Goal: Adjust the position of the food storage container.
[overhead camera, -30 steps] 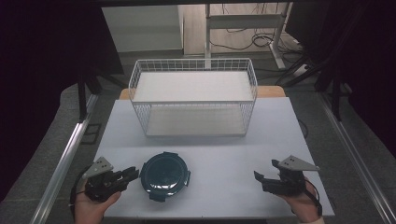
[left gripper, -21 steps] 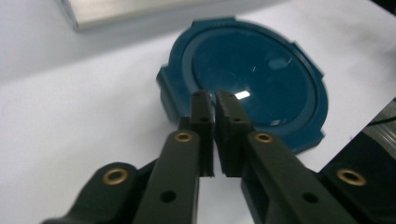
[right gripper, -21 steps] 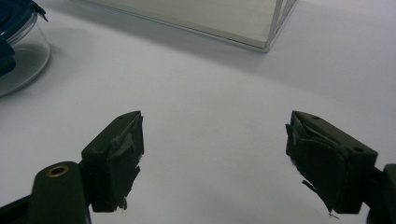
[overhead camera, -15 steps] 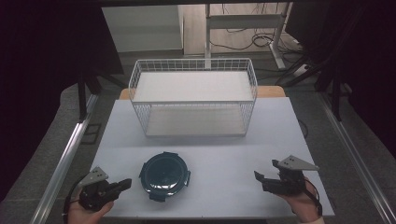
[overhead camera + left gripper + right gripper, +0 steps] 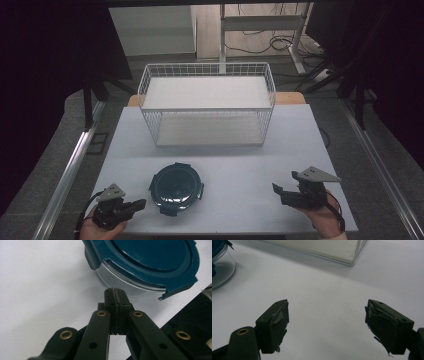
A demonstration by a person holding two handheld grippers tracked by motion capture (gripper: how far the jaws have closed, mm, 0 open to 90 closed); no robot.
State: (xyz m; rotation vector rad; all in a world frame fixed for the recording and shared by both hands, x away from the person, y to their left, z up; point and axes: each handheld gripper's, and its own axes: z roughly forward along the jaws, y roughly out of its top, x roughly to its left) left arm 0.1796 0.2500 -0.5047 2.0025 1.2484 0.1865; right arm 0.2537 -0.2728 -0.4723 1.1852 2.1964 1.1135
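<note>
Teal-lidded container (image 5: pixel 150 267) just beyond left gripper's (image 5: pixel 115 291) closed fingertips.

Container (image 5: pixel 219 267) cut by frame edge

A white table (image 5: pixel 300 150) carries two things. A wire basket (image 5: pixel 207 107) stands at its far middle, white boards inside it. Nearer the front, left of centre, sits a round clear tub (image 5: pixel 176 187) with a dark blue lid, well apart from the basket.

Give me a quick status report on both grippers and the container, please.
Left gripper shut, empty, beside the lidded container. Right gripper open, empty. Wire basket behind; nothing between.
</note>
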